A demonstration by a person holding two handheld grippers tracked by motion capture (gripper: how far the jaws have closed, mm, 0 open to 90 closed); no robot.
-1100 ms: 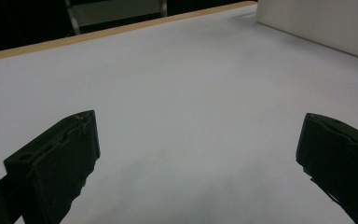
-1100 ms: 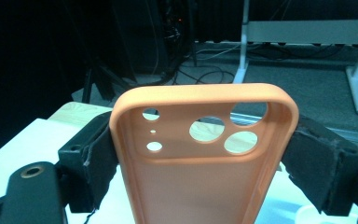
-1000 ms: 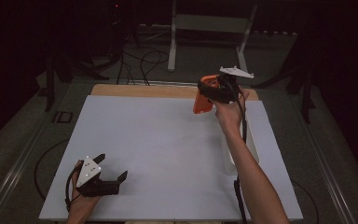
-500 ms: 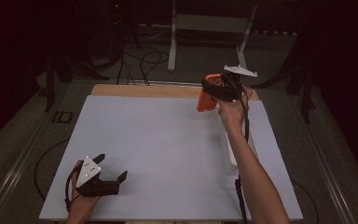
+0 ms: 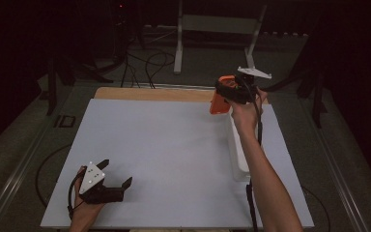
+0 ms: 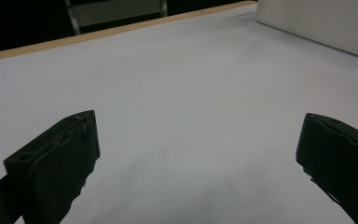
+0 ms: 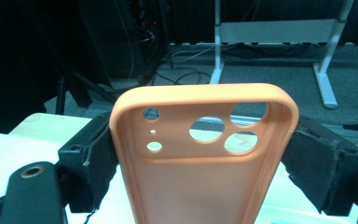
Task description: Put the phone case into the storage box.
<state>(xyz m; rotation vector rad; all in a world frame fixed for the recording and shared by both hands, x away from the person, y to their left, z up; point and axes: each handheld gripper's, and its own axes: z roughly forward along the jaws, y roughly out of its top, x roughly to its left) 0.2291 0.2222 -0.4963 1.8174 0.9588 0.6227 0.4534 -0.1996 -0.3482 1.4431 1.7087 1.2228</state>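
Note:
An orange phone case [image 7: 200, 158] with camera cut-outs stands upright between the jaws of my right gripper [image 7: 200, 163], which is shut on its two long edges. From the high view that gripper [image 5: 229, 92] holds the phone case [image 5: 218, 104] in the air above the table's far right part. My left gripper [image 5: 116, 175] rests on the white table [image 5: 164, 145] near its front left corner. Its jaws stand wide open in the left gripper view [image 6: 196, 149], with nothing but bare table between them.
A long white box [image 5: 239, 154] lies along the table's right side, under my right forearm, and shows as a white box [image 6: 321, 23] in the left gripper view. A wooden strip [image 5: 149, 94] edges the far side. Stands and cables sit on the dark floor beyond.
My right gripper has carried the orange case slightly right and up. The left gripper has stayed where it was.

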